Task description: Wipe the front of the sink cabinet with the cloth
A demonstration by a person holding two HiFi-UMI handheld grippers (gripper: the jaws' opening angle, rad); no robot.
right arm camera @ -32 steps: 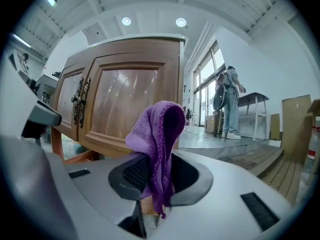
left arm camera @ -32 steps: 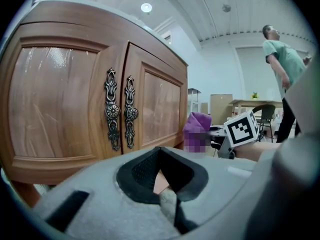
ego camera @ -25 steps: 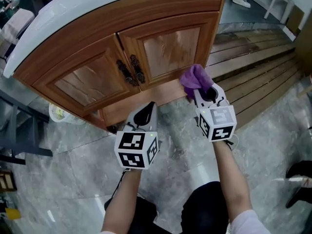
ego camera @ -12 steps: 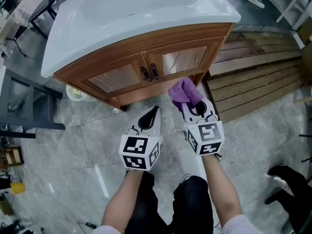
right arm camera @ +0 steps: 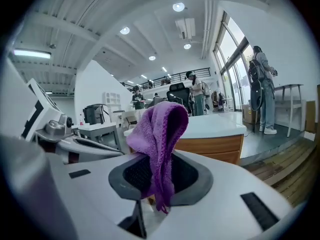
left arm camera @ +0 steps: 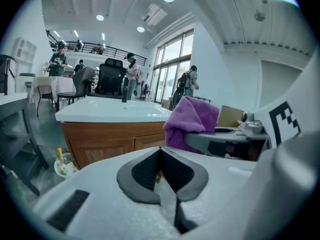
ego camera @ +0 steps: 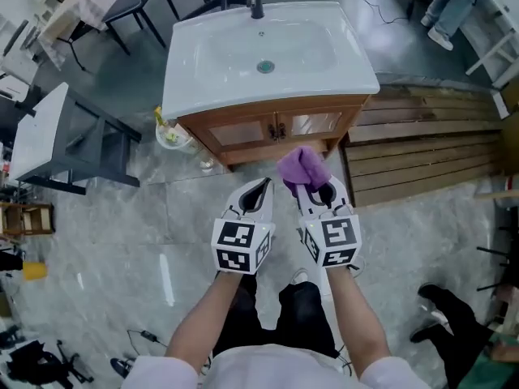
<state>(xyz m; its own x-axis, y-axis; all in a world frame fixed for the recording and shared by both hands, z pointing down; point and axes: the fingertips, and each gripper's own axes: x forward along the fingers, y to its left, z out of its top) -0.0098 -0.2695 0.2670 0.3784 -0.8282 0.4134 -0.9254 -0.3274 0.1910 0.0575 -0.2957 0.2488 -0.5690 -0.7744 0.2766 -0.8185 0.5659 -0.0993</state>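
The wooden sink cabinet point(ego camera: 268, 130) stands ahead of me under a white basin point(ego camera: 263, 51), its two doors facing me. My right gripper point(ego camera: 312, 186) is shut on a purple cloth point(ego camera: 302, 167) that bunches above its jaws, a short way off the cabinet front. In the right gripper view the purple cloth point(right arm camera: 159, 140) hangs between the jaws, with the cabinet point(right arm camera: 212, 146) behind. My left gripper point(ego camera: 258, 193) is shut with nothing in it, beside the right one. In the left gripper view the cabinet point(left arm camera: 112, 143) and the cloth point(left arm camera: 192, 121) show beyond its jaws.
Wooden slat decking point(ego camera: 422, 148) lies right of the cabinet. A small basket point(ego camera: 172, 134) with a bottle sits by the cabinet's left corner. A grey table point(ego camera: 61, 140) stands at the left. A person's shoes point(ego camera: 438, 302) are on the marble floor at the right.
Both grippers and the view have drawn back from the cabinet. The cloth has come away from the cabinet's lower front, and the whole basin top now shows.
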